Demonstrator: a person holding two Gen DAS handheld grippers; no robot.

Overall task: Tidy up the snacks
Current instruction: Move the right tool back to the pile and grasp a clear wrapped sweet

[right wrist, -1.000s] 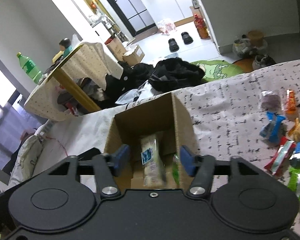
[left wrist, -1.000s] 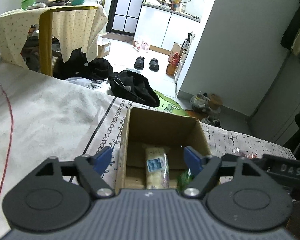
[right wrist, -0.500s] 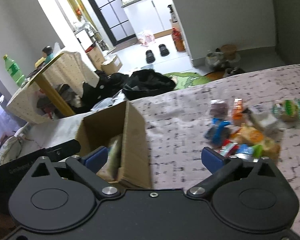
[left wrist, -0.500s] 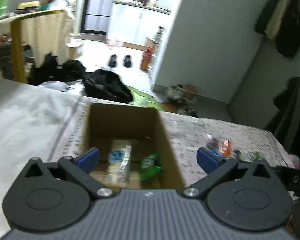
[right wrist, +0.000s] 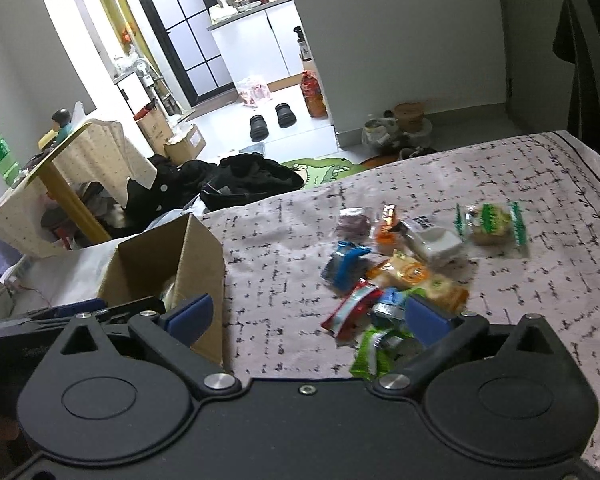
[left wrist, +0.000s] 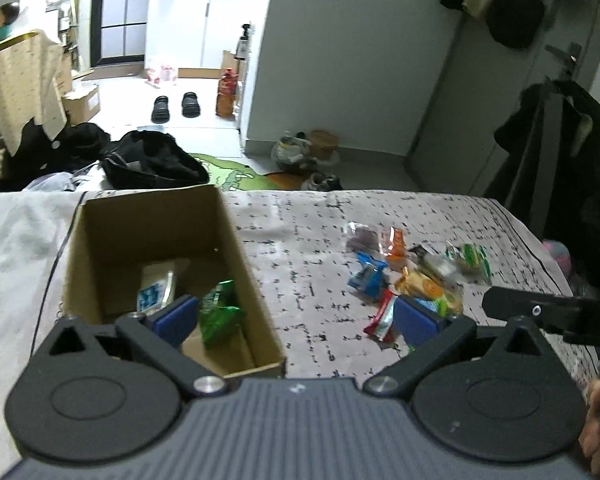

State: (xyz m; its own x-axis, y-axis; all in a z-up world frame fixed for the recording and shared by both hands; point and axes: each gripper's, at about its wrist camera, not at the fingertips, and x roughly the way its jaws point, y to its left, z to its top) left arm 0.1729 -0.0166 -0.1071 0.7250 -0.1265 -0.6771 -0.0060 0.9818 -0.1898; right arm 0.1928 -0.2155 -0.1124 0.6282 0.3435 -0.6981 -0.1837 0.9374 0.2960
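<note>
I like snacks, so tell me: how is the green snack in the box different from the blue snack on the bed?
The green snack lies inside the cardboard box; the blue snack lies outside on the patterned sheet. The green snack has one other packet by it; the blue snack sits in a pile of many. The green snack looks shiny and crinkled; the blue one is too blurred to judge. Both are small wrapped packets.

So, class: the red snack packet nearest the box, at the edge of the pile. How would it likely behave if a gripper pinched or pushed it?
The red snack packet looks thin and flat, so probably light and floppy. Its glossy wrapper may slip between the pads. Pushed, it would likely slide on the patterned cloth rather than roll, nudging its neighbours in the snack pile.
</note>
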